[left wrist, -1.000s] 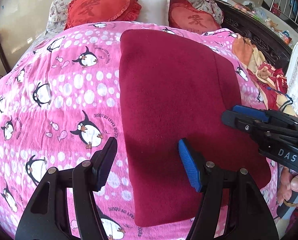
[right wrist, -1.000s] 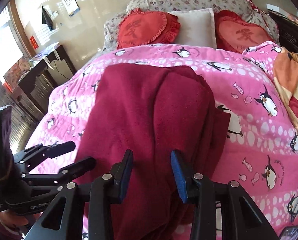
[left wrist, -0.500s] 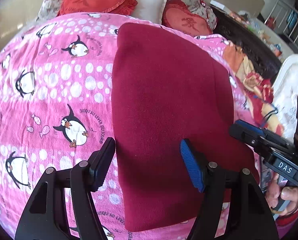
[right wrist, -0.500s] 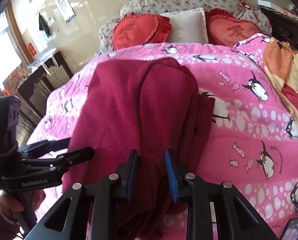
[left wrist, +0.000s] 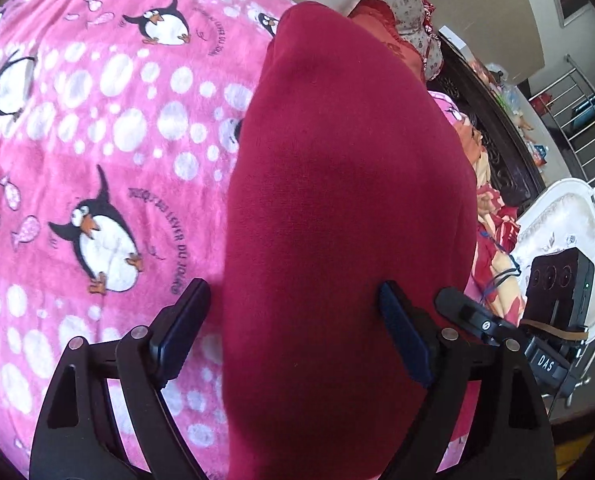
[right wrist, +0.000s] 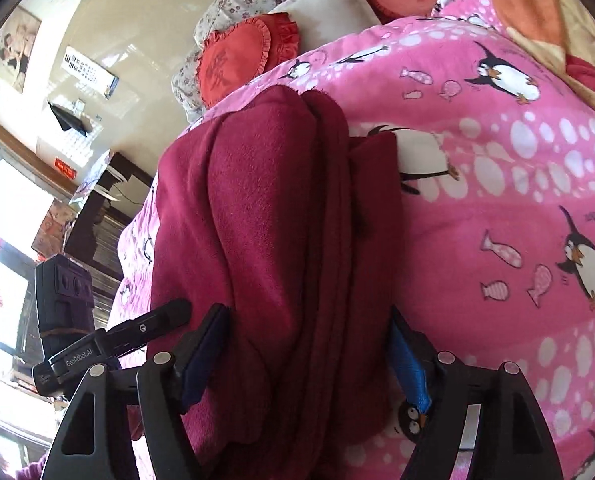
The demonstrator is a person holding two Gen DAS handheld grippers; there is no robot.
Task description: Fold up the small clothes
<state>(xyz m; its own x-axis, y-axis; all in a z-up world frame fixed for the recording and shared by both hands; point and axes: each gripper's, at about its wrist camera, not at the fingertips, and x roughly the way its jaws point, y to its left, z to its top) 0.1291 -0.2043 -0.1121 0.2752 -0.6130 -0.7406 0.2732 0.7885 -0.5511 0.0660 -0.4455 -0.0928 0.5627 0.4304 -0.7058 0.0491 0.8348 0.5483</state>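
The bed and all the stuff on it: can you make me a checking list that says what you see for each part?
Surface: pink penguin blanket covers the bed.
Job's things: dark red garment lies folded lengthwise on the blanket; layered edges show in the right wrist view.
Clutter: orange and red cloth bunched at the bed's edge.
Grippers: left gripper open, fingers straddling the garment's near end; right gripper has the garment's bunched layers between its fingers, grip not clear.
Cables: a thin dark cord lies over the patterned cloth beside the bed.
Surroundings: heart cushion, white pillow, wall calendar, white ornate chair.
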